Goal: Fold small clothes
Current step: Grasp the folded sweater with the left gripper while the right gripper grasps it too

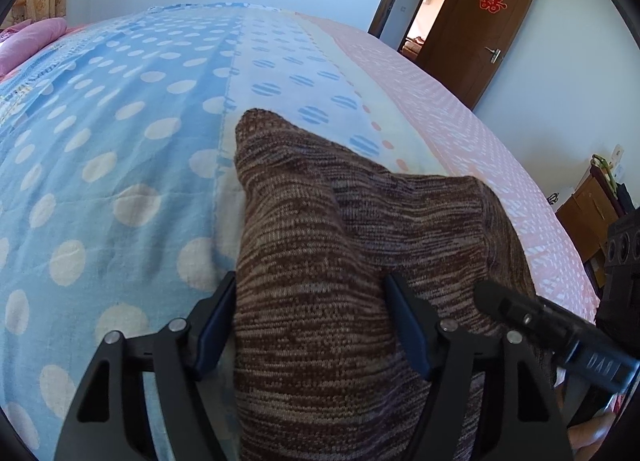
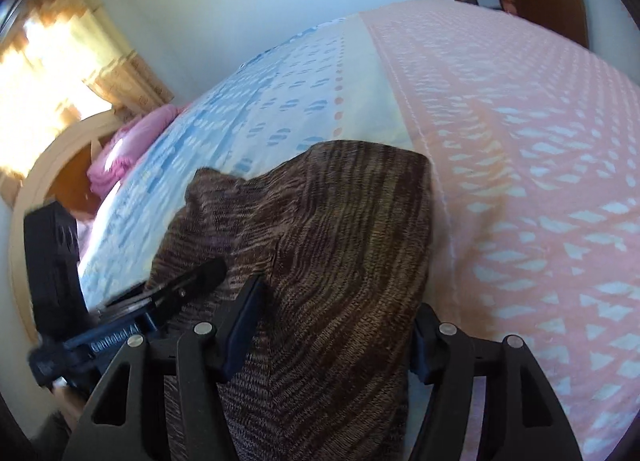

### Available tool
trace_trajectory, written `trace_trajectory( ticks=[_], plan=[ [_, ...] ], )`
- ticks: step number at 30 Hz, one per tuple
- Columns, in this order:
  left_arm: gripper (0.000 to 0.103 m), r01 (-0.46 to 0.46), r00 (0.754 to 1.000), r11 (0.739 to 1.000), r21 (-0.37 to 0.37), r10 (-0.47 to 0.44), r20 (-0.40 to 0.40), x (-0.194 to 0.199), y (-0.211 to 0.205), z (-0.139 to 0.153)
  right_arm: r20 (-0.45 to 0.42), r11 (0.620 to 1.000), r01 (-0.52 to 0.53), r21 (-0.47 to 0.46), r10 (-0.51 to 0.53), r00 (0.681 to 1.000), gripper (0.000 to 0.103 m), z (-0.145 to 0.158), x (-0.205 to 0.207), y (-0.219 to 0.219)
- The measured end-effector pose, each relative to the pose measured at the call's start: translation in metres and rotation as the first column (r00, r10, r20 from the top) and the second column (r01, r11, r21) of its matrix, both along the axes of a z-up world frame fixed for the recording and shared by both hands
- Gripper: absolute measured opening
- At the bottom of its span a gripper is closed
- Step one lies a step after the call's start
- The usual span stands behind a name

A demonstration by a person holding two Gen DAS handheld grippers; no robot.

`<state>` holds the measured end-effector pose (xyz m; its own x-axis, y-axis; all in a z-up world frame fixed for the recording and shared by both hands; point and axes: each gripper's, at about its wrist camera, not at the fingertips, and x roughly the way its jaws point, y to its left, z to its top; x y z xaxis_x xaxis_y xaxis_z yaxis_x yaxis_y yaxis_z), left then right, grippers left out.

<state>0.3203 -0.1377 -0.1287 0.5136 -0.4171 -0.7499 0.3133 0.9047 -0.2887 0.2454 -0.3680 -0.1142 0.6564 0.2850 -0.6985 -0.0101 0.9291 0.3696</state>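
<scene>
One brown knitted garment [image 1: 320, 261] is gripped by two claws above a bed [image 1: 120, 141].

One folded garment of mottled brown knit is seen lying on the bed's spotted blue, cream and pink cover, near its pink side. The left claw [image 1: 310, 325] is closed on the garment, a dark blue pad pressed against each flank. The right claw [image 2: 332, 325] is likewise clamped across the same bundle, and its tip is seen in the left view at the garment's right edge. One pink pillow [image 1: 28, 41] is found at the far end, one brown door [image 1: 480, 33] stands open, and one curtain [image 2: 60, 61] is lit by sunlight.
</scene>
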Motion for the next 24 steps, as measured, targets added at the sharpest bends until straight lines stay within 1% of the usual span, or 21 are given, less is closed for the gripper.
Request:
trace_trajectory(
  ticks=[1, 3, 5, 9, 12, 15, 16, 19, 22, 23, 24],
  plan=[
    [0.074, 0.000, 1.000, 1.000, -0.002, 0.000, 0.000, 0.000, 0.000, 0.000, 0.007, 1.000, -0.014, 0.003, 0.014, 1.000, 0.040, 0.001, 0.000, 0.002],
    [0.074, -0.001, 1.000, 1.000, -0.002, 0.001, 0.001, 0.000, 0.000, 0.000, 0.021, 1.000, -0.015, -0.021, 0.015, 1.000, 0.038, 0.002, -0.001, 0.006],
    [0.074, -0.001, 1.000, 1.000, -0.004, 0.002, 0.001, 0.001, 0.000, 0.000, 0.020, 1.000, -0.015, -0.013, 0.015, 1.000, 0.037, 0.001, 0.001, 0.005],
    [0.074, -0.001, 1.000, 1.000, -0.001, 0.001, 0.003, 0.000, 0.000, 0.000, -0.002, 0.998, -0.003, 0.070, 0.003, 1.000, 0.042, -0.007, 0.004, -0.006],
    [0.074, -0.001, 1.000, 1.000, -0.003, 0.001, 0.003, 0.000, 0.000, 0.000, -0.001, 0.999, -0.010, 0.046, 0.010, 1.000, 0.044, -0.006, 0.004, -0.002],
    [0.074, -0.002, 1.000, 1.000, 0.004, 0.002, 0.007, -0.001, -0.002, 0.000, 0.003, 1.000, -0.009, 0.011, 0.009, 1.000, 0.043, -0.004, 0.003, 0.003],
    [0.074, -0.002, 1.000, 1.000, 0.004, 0.002, 0.008, -0.001, -0.002, 0.000, 0.006, 1.000, -0.009, -0.008, 0.009, 1.000, 0.041, -0.003, 0.003, 0.005],
    [0.067, -0.006, 1.000, 1.000, -0.002, 0.006, 0.015, -0.002, -0.001, 0.001, 0.034, 0.993, -0.011, -0.114, 0.015, 0.999, 0.035, 0.004, -0.001, 0.020],
    [0.057, -0.009, 1.000, 1.000, -0.006, 0.009, 0.029, -0.004, 0.000, 0.003, 0.073, 0.969, 0.005, -0.246, 0.014, 0.997, 0.031, 0.013, -0.007, 0.038],
    [0.054, -0.007, 0.999, 1.000, -0.005, 0.008, 0.035, -0.005, 0.000, 0.004, 0.087, 0.956, 0.014, -0.294, 0.012, 0.996, 0.030, 0.017, -0.010, 0.045],
    [0.053, -0.005, 0.999, 1.000, -0.002, 0.005, 0.040, -0.006, -0.001, 0.004, 0.097, 0.945, 0.021, -0.328, 0.012, 0.995, 0.030, 0.020, -0.013, 0.051]
  ],
)
